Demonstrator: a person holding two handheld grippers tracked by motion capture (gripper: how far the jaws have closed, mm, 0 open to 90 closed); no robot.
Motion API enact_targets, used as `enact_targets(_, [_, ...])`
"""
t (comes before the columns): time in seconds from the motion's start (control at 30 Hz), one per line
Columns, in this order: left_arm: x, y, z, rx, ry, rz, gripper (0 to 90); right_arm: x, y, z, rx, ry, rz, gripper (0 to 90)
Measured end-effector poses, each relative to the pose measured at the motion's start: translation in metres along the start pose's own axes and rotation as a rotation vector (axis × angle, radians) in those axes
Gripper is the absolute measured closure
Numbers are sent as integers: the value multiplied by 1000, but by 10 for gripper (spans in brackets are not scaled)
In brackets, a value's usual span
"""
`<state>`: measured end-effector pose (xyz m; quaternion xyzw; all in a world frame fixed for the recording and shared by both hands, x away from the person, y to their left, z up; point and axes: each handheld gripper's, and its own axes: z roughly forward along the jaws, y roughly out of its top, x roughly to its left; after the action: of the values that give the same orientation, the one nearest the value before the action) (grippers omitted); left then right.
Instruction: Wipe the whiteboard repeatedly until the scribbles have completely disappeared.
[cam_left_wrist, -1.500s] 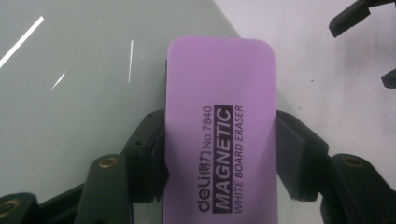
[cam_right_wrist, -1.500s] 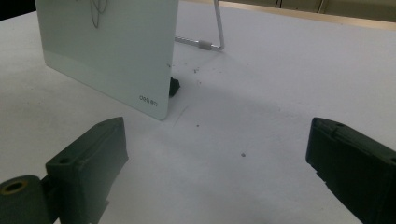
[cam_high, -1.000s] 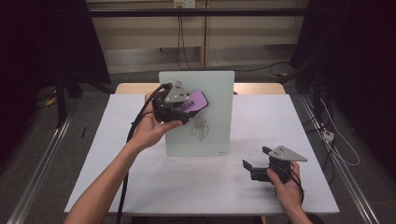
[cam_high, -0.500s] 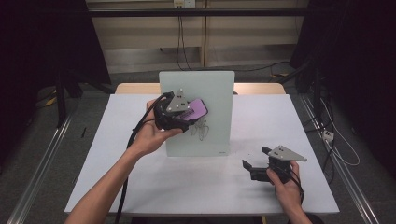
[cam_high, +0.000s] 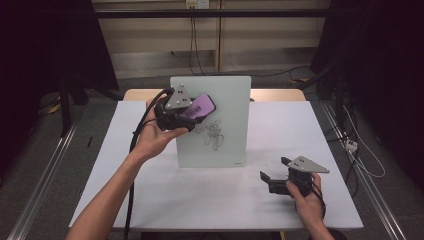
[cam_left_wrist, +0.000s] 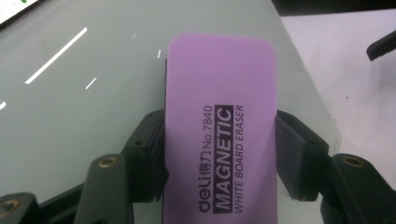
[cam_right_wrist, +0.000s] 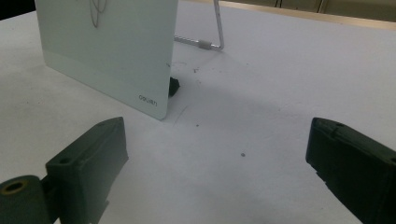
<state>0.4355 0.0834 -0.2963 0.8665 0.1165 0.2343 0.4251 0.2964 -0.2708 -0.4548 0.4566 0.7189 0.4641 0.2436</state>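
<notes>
A small glass whiteboard (cam_high: 225, 100) stands upright mid-table, with a dark scribble (cam_high: 214, 134) on its face. My left gripper (cam_high: 192, 117) is up at the board's upper left, shut on a purple magnetic whiteboard eraser (cam_high: 200, 106). In the left gripper view the black pads (cam_left_wrist: 289, 154) clamp the eraser (cam_left_wrist: 219, 84) by its long sides, flat against or just off the board (cam_left_wrist: 84, 93); I cannot tell which. My right gripper (cam_high: 272, 179) rests on the table at the front right, open, nothing between its jaws (cam_right_wrist: 219, 154).
The white tabletop (cam_high: 150, 200) spreads around the board. Behind the board (cam_right_wrist: 107, 46) a thin metal stand leg (cam_right_wrist: 217, 28) props it up. Dark eraser crumbs (cam_right_wrist: 196, 70) dot the surface near the board's corner. A black cable (cam_high: 134, 150) trails along the left forearm.
The left gripper with the eraser dipped slightly down and right over the board, then came back up and left. The right gripper has kept still.
</notes>
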Motion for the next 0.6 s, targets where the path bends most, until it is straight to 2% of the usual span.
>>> enact_targets(0.03, [-2,-2,0,12,0,15,410,0,0,0,0,0,0,56])
enact_targets(0.1, [-7,-7,2,24,-1,21,409,1,0,0,1,-2,1,56])
enact_targets(0.23, [-14,-20,6,34,-24,18,409,1,0,0,1,1,1,56])
enact_targets(0.43, [-31,-42,12,90,-56,43,409,1,0,0,-1,0,0,55])
enact_targets(0.6, [-39,-54,14,132,-73,47,409,0,0,0,-1,-4,7,56])
